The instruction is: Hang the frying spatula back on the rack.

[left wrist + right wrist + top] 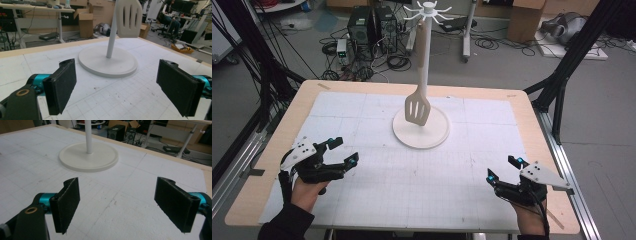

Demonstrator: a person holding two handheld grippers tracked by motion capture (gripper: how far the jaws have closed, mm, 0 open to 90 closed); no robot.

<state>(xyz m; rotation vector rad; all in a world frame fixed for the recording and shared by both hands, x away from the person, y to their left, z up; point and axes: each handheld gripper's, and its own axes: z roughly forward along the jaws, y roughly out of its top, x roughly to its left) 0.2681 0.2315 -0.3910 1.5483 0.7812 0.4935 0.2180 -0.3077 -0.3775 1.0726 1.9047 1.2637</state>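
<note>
Ahead of both grippers, between them and farther up the table (272, 145), a spatula (417, 107) hangs on a stand (422, 131). Left gripper (344, 151) and right gripper (501, 167) hold their jaws apart, gripping nothing.

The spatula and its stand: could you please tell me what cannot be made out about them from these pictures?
- High view: how the spatula hangs from the stand's hooks is too small and pale to tell.
- Left gripper view: the top edge cuts off the spatula's handle and the hooks.
- Right gripper view: the top edge cuts the stand's pole short.
- High view: whether the blade touches the pole, which it overlaps.
</note>
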